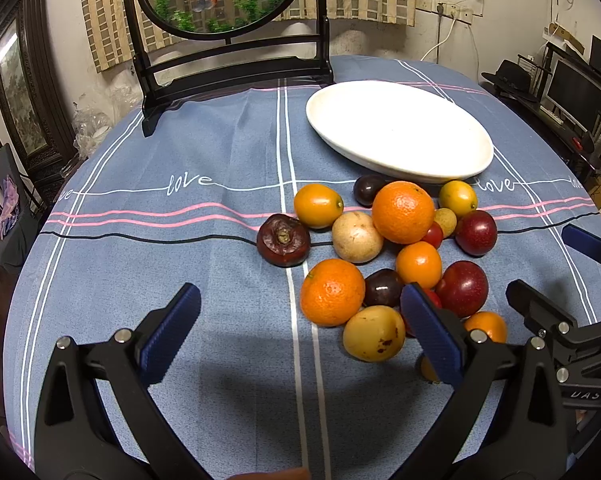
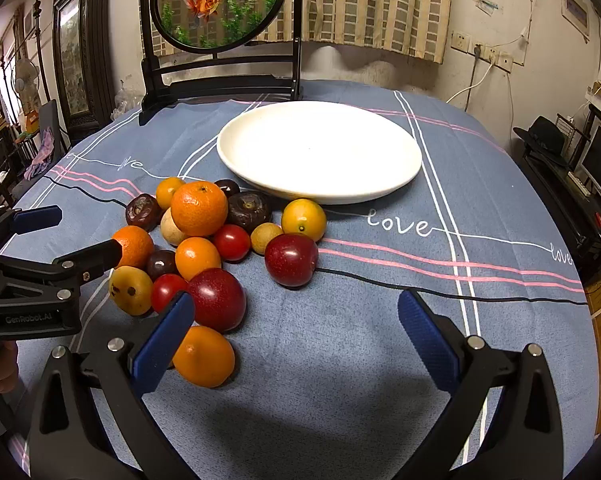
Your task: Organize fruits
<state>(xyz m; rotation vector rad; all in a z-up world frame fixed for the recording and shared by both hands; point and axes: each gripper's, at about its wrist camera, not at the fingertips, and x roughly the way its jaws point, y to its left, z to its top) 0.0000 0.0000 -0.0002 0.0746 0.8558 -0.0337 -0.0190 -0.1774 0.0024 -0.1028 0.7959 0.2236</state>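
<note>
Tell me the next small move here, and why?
Probably ease the right tongs forward and down around the red plum standing apart at the pile's right edge. Both tongs are open and empty, the white plate holds nothing yet, and that plum has bare cloth around it, so neighbours shouldn't get knocked.

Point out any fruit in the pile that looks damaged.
The yellow fruit at the near left of the pile has dark spots on its skin. The dark brown fruit on the pile's left edge looks wrinkled and shrivelled. The rest look sound.
</note>
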